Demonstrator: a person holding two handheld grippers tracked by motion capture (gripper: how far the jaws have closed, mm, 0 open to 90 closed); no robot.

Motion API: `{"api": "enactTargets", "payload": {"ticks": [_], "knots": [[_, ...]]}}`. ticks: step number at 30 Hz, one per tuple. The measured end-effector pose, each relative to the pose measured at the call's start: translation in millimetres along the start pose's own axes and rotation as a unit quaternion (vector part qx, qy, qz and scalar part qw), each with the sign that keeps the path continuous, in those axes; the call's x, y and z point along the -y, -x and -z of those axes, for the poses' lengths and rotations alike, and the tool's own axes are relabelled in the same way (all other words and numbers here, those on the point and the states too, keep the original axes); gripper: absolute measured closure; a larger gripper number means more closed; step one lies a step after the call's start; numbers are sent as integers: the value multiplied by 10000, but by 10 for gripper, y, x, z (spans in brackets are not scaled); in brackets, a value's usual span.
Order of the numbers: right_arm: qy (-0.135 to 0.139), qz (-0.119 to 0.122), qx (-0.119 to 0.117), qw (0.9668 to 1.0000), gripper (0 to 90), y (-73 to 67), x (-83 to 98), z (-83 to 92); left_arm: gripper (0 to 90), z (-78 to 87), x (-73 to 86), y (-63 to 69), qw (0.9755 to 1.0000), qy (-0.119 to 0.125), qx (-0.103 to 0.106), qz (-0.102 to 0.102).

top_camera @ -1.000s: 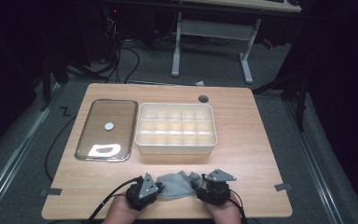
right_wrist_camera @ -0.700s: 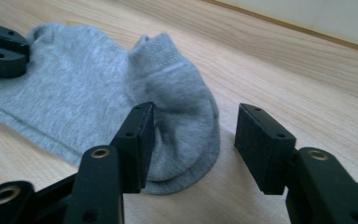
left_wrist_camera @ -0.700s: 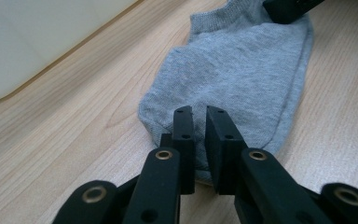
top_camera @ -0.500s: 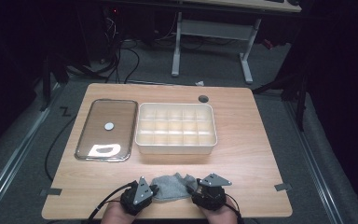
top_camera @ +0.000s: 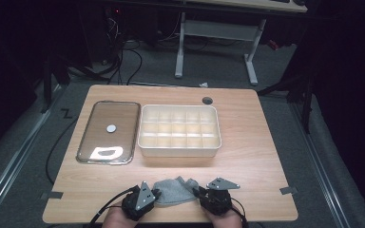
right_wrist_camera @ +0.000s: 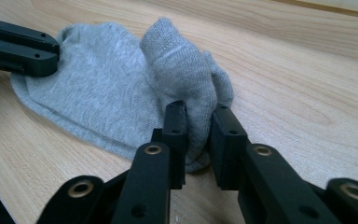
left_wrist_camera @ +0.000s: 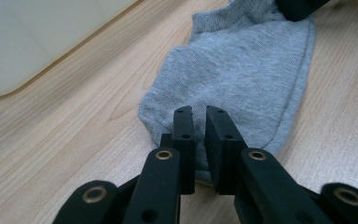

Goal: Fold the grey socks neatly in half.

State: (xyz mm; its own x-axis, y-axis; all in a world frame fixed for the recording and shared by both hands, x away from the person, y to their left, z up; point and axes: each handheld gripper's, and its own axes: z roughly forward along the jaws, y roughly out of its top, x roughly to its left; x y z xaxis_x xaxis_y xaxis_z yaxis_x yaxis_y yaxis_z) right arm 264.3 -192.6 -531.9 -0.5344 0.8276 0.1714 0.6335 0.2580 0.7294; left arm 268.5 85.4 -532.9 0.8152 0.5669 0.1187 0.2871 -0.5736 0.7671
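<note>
In the high view, a grey sock (top_camera: 173,191) lies on the wooden table (top_camera: 256,156) at its near edge, between the left gripper (top_camera: 142,202) and the right gripper (top_camera: 217,198). Behind it stand a white compartment tray (top_camera: 179,130) and, beside that, a clear lid (top_camera: 108,131).

In the left gripper view, the jaws are clamped on one end of the sock (left_wrist_camera: 242,65), with the fabric pinched between them. A corner of the white tray (left_wrist_camera: 37,37) is near.

In the right gripper view, the jaws have just been closing, and they now squeeze the bunched other end of the sock (right_wrist_camera: 182,70). The left gripper (right_wrist_camera: 21,46) holds the far end.
</note>
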Motion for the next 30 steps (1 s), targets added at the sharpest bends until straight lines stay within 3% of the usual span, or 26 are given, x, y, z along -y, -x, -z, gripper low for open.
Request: {"api": "enactTargets", "payload": {"ticks": [3,5,10,12,16,17,23,27,30], "knots": [[-2,22,4,10000,810,-6,-3,1,814,0,-36,-16,9999,-107,63,29],[19,76,32,10000,810,-12,-3,-3,759,0,-100,-31,9996,-156,176,127],[10,98,34,9999,810,-14,-9,-6,732,-52,-367,21,9986,187,392,313],[8,106,49,9999,810,-17,-9,-4,744,-155,-464,42,9981,101,478,382],[30,82,13,10000,812,-6,-8,-3,777,-408,-540,74,9965,-311,597,490],[41,93,3,9999,813,3,-11,1,785,-463,-537,84,9959,-435,620,488],[543,-191,-281,9979,827,62,-68,166,795,-561,-590,168,9976,-322,489,370],[896,-105,-368,9952,831,32,-130,267,795,-662,-669,251,9987,-255,394,193],[1011,-21,-299,9944,832,17,-158,295,795,-724,-725,311,9993,-223,286,18]]}}
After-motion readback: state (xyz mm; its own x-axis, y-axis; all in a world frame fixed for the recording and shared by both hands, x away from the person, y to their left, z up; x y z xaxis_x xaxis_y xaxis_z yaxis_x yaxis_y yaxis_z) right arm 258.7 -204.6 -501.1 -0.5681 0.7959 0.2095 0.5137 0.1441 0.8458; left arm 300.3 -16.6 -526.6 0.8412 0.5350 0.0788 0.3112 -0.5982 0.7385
